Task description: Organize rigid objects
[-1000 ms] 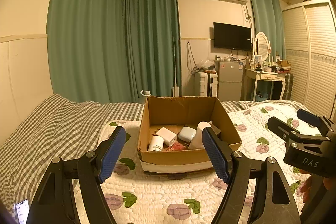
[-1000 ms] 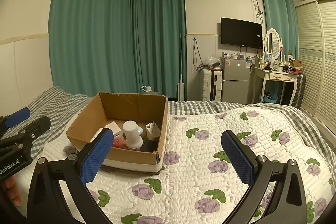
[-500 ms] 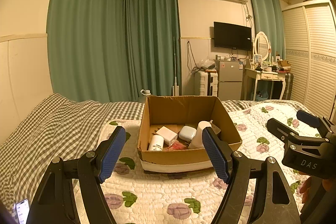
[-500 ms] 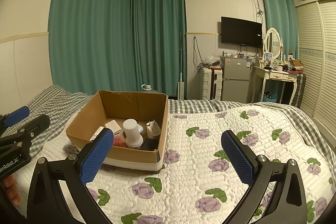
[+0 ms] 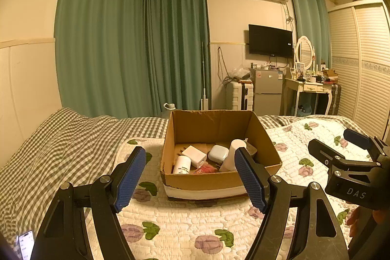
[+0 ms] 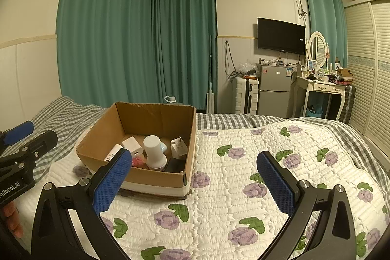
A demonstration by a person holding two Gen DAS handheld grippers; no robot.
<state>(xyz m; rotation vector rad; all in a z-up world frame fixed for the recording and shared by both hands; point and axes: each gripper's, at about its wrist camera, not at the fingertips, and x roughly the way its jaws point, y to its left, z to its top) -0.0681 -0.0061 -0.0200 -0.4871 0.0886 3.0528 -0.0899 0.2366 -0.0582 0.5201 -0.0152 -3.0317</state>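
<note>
Left wrist view shows the left tool (image 5: 190, 174) wide apart, holding nothing. The right tool (image 6: 195, 180) is wide apart and empty too. Small hard things (image 5: 209, 157) already sit in the cardboard box (image 5: 265, 140) on the bed (image 6: 243, 162). Little seems left outside.

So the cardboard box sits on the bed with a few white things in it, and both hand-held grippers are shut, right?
Not quite. The cardboard box is on the bed with white things inside, but both hand-held grippers, left and right, are open and empty, as each wrist view shows.
</note>
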